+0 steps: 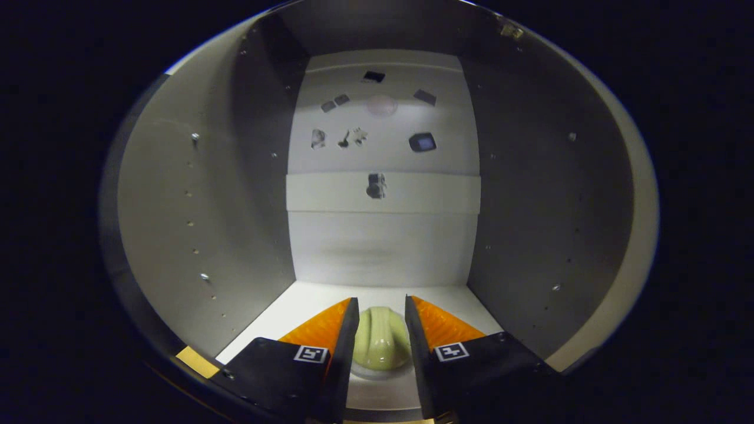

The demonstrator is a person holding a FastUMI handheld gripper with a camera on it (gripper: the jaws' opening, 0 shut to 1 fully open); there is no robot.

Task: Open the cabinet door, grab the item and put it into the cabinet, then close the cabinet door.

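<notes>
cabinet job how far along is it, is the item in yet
Done: the door must be open, since the claw reaches inside the cabinet, between its side walls. In hand: the pale green item sits between the two fingers over the cabinet floor; whether both press on it or it already rests there is unclear. Left: let go, pull back, close the door.

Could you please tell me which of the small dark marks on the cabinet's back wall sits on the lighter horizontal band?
It is the lone dark mark centred on the lighter band, lowest of all; the other marks are scattered higher. The gripper holds a pale green item.
</notes>
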